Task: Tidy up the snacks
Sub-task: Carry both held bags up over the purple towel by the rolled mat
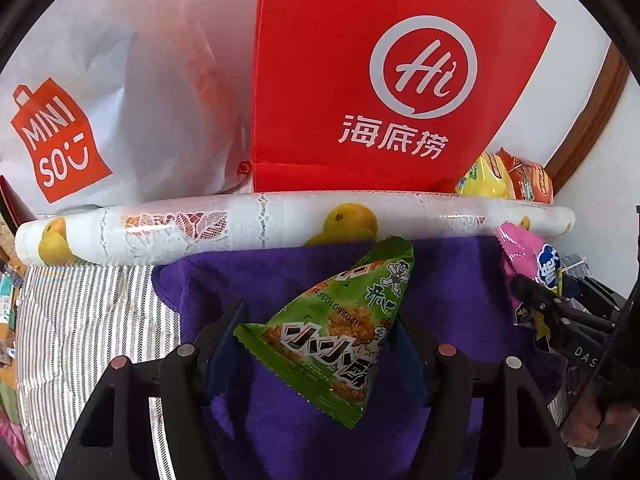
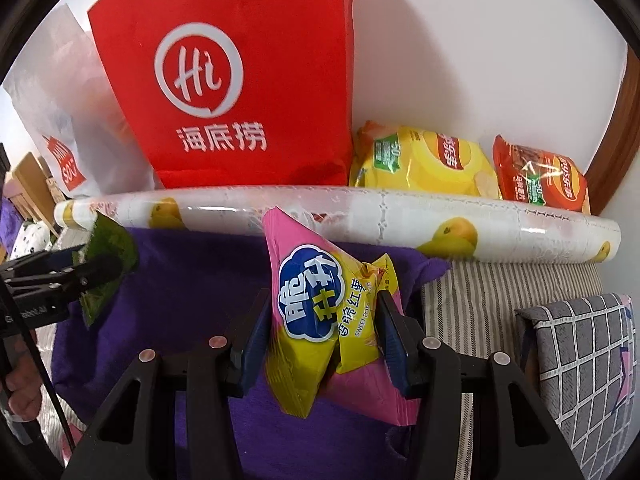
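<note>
Fingers of both grippers pinch snack packets, green left, pink right, above the purple towel.

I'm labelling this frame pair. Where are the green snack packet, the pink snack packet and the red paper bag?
green snack packet point(image 1: 332, 332): left wrist view, middle of its printed face.
pink snack packet point(image 2: 308, 300): right wrist view, blue logo.
red paper bag point(image 2: 240, 80): right wrist view, front panel by the logo.

Four snack packets: green, pink, yellow, orange; two bags: red, white.
</note>
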{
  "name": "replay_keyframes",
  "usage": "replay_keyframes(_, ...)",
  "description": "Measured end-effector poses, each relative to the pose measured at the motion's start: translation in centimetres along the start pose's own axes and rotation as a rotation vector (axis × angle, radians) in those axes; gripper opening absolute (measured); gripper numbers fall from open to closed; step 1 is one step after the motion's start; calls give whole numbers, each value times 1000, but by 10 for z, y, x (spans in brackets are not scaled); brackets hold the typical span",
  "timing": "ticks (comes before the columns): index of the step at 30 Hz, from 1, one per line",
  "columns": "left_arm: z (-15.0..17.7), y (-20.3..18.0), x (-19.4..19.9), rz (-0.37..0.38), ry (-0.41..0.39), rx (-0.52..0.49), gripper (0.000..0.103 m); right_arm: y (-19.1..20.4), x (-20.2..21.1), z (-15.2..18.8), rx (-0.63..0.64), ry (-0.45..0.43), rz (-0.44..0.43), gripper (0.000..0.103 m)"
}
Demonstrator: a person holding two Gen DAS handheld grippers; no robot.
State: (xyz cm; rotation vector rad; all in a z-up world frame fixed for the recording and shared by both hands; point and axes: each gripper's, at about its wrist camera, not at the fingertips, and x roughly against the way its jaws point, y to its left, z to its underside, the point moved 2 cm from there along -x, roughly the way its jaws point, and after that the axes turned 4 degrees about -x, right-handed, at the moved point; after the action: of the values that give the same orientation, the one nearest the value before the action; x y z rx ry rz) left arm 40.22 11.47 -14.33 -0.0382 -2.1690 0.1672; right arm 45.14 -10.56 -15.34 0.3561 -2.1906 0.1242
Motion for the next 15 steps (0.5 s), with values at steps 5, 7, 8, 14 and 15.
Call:
replay_keyframes(5,0,-2,-4,3,15,0,66,2,-4,2,15,18,3,51)
replay_keyframes(7,1,-2,-5,7,19,1,66,4,-6,3,22,21,7,51)
replay_keyframes(8,0,-2,-5,8,20,1,66,4,-7,3,23,23,6,51)
replay_keyframes(14,1,2,-6,16,23,14,66,4,-13,4,29,41,17,51)
replay_keyframes(15,1,2,-8,22,28,19,66,4,-15,4,28,45,21,51)
